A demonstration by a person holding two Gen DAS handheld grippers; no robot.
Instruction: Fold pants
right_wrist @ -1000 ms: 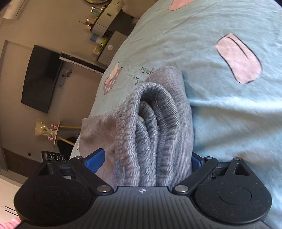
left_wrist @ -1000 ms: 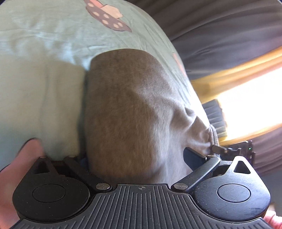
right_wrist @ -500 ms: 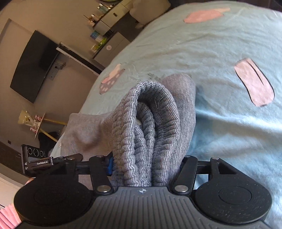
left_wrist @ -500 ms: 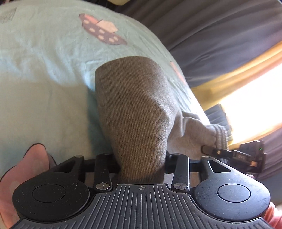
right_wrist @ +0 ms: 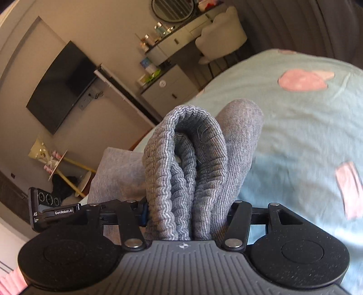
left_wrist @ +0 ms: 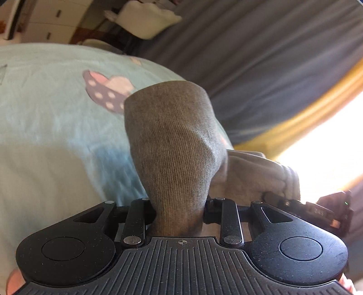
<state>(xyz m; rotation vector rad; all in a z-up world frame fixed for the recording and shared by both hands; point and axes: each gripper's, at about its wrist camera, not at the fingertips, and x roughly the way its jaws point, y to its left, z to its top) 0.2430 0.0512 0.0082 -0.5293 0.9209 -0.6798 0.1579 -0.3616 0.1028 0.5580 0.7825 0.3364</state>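
Now the mint bedsheet (left_wrist: 50, 127) fills the left; the grey pants (left_wrist: 174, 145) rise centre-frame, lifted for folding. Left gripper (left_wrist: 179, 217) is closing on a plain fold, right gripper (right_wrist: 186, 217) pinches the ribbed waistband (right_wrist: 188, 163).

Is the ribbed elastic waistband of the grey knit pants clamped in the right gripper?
Yes: the right gripper pinches the bunched ribbed waistband of the grey knit pants.

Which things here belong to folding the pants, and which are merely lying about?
Belong:
- grey pants
- left claw, closing on them
- right claw, clamped on the ribbed waistband
- bed sheet

Lying about:
- television
- round mirror
- chair
- curtain
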